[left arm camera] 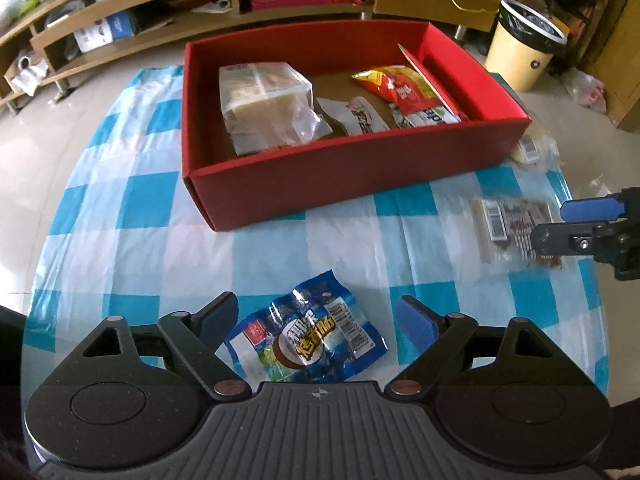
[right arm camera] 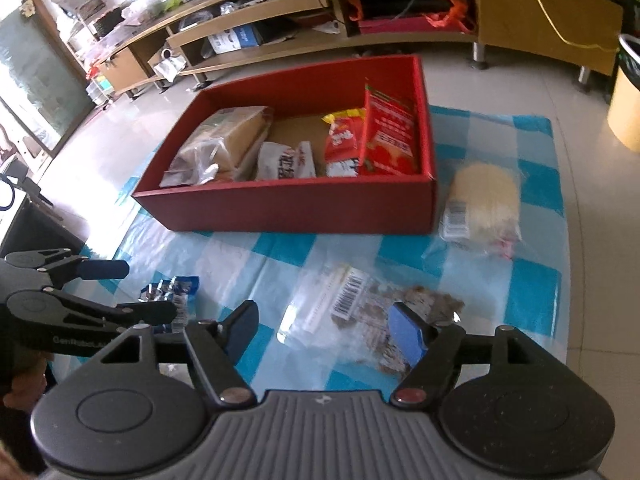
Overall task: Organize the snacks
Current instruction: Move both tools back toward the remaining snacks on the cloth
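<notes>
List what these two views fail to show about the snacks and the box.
- Blue snack packet: right wrist view, mostly hidden behind the left hand-held gripper.
- Clear packet of brown pieces: blurred, label unreadable.
- Pale wrapped snack: left wrist view, mostly hidden behind the red box.

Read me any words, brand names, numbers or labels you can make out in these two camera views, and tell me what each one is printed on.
"GenRobot..." (end cut off): on the left gripper arm, in the right wrist view.
Blue snack packet: large Chinese characters, too blurred to read; barcode digits too small.
Clear bag of brown snacks: barcode label, digits unreadable.
Red packets in the red box: print blurred.
Pale yellow pack: label unreadable.
</notes>
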`<control>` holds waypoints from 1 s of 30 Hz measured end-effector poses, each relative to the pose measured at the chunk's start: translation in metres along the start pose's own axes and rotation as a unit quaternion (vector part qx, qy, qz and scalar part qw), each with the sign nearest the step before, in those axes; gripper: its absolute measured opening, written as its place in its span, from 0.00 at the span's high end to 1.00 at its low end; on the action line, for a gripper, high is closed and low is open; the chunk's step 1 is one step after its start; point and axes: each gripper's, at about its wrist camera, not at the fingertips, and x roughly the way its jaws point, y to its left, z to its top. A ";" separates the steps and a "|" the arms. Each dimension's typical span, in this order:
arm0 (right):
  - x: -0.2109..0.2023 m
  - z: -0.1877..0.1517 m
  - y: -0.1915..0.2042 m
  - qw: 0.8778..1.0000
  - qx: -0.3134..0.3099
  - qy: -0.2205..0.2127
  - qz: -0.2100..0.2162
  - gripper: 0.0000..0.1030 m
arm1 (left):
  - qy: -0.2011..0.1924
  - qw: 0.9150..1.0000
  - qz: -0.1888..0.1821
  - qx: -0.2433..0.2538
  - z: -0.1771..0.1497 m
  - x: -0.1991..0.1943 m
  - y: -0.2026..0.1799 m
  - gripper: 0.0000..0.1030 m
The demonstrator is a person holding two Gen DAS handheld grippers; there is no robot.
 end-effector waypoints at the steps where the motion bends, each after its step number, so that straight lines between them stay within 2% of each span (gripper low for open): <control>1: 0.001 -0.001 -0.003 1.000 0.002 0.003 -0.002 0.29 | 0.003 1.000 -0.002 0.000 -0.001 0.002 0.001 0.12; 8: 0.001 0.000 -0.021 1.000 0.024 0.010 -0.012 0.28 | 0.020 0.999 0.006 0.028 0.003 0.018 -0.001 0.12; 15: 0.007 0.003 -0.041 0.998 0.066 0.017 -0.003 0.27 | 0.036 0.998 0.000 0.049 0.006 0.036 -0.004 0.10; 19: 0.012 0.006 -0.041 0.998 0.062 0.022 -0.010 0.27 | 0.040 0.997 0.011 0.065 0.008 0.045 -0.003 0.07; 24: 0.017 0.009 -0.034 0.998 0.054 0.024 -0.004 0.27 | 0.040 0.998 0.008 0.053 0.011 0.051 0.006 0.04; 30: 0.018 0.011 -0.026 0.999 0.043 0.029 0.009 0.25 | 0.054 0.996 0.009 0.066 -0.006 0.042 0.006 0.04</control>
